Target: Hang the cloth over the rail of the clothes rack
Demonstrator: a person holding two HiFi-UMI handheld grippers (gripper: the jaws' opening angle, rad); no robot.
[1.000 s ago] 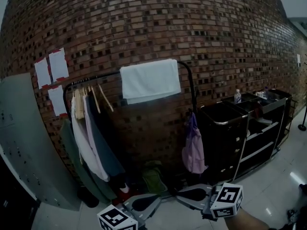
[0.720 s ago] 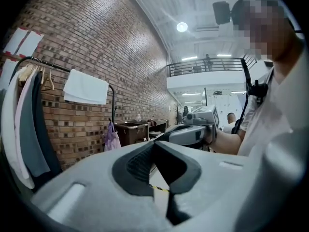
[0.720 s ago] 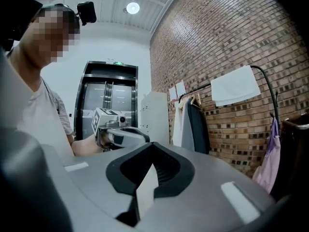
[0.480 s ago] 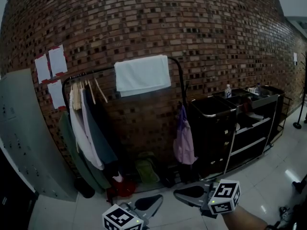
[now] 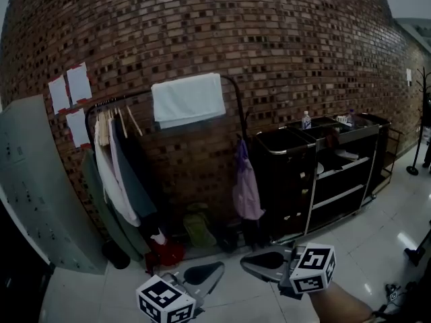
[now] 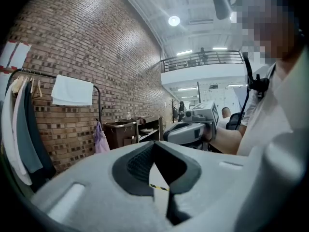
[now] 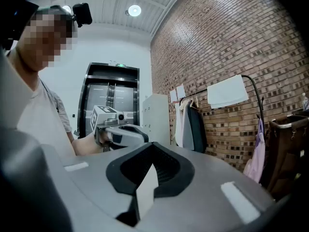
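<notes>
The white cloth [image 5: 188,99] hangs draped over the top rail of the clothes rack [image 5: 128,98], upper centre of the head view, toward the rail's right end and clear of both grippers. To its left on the same rail, several garments on hangers [image 5: 114,173] hang down, and a purple bag [image 5: 246,187] hangs at the rack's right post. A red item [image 5: 165,253] lies on the floor under the rack. Behind stands a brick wall [image 5: 283,39] with white paper sheets [image 5: 67,89] taped at left. A grey locker [image 5: 30,187] occupies the left edge, and a black cart [image 5: 323,173] carrying a bottle [image 5: 306,120] stands at right. The left gripper [image 5: 214,269] and right gripper [image 5: 249,264] sit at the bottom of the frame, well apart from the rack, tips facing each other. In each gripper's own view the jaws are pressed together with nothing between them.
</notes>
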